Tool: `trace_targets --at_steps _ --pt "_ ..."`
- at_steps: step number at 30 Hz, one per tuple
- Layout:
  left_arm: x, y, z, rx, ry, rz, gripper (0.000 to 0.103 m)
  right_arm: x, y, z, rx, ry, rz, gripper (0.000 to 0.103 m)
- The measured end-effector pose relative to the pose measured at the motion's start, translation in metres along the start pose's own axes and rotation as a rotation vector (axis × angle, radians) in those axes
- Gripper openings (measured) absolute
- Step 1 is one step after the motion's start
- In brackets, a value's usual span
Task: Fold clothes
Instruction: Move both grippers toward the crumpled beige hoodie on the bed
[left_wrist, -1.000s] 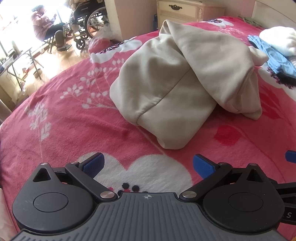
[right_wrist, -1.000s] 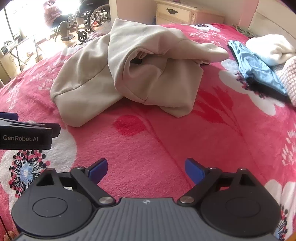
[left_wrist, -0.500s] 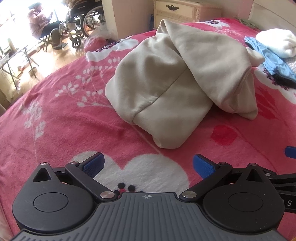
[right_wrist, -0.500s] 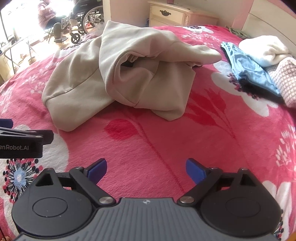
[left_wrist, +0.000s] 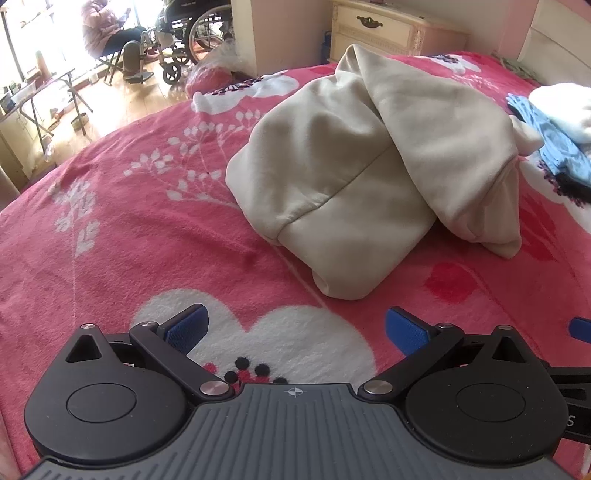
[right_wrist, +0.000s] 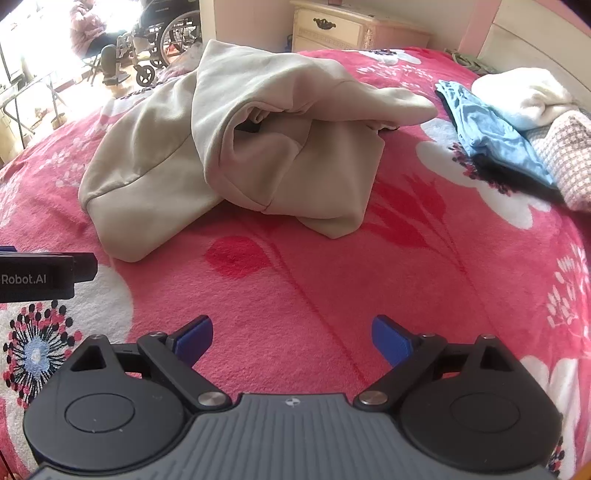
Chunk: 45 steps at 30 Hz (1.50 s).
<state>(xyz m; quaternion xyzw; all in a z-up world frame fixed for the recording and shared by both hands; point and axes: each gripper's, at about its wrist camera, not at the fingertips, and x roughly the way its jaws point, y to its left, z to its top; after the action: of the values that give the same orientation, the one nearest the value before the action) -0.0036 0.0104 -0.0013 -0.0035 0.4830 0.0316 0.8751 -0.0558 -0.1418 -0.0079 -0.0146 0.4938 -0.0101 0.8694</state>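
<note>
A beige hooded sweatshirt (left_wrist: 369, 177) lies bunched on a pink flowered bedspread (left_wrist: 129, 221), its hem nearest me and one part folded over the top. The right wrist view shows the same sweatshirt (right_wrist: 240, 147) with a sleeve end pointing right. My left gripper (left_wrist: 295, 326) hovers open over the bedspread, short of the hem, with nothing between its blue pads. My right gripper (right_wrist: 291, 336) is also open and empty, further right, in front of the garment. The left gripper's body (right_wrist: 37, 277) shows at the left edge of the right wrist view.
Folded blue and dark clothes (right_wrist: 491, 136), a white garment (right_wrist: 524, 96) and a checked knit (right_wrist: 569, 155) lie at the bed's right side. Beyond the bed stand a cream nightstand (left_wrist: 391, 33), a wheelchair (left_wrist: 188, 33) and a seated person (left_wrist: 107, 33).
Both grippers have drawn back slightly from the sweatshirt and drifted a little; the garment sits higher and further in both views. Both stay open and the sweatshirt has not been touched.
</note>
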Motion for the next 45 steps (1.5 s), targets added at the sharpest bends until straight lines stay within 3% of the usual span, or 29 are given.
trace_targets --at_steps 33,45 --pt "0.0010 0.0028 -0.0006 0.000 0.005 0.019 0.103 -0.0019 0.0014 -0.0011 -0.004 0.004 0.000 0.096" --pt "-0.0029 0.0047 -0.0008 0.000 -0.047 -0.019 0.103 -0.0030 0.0035 -0.0007 -0.006 -0.003 0.005 0.096"
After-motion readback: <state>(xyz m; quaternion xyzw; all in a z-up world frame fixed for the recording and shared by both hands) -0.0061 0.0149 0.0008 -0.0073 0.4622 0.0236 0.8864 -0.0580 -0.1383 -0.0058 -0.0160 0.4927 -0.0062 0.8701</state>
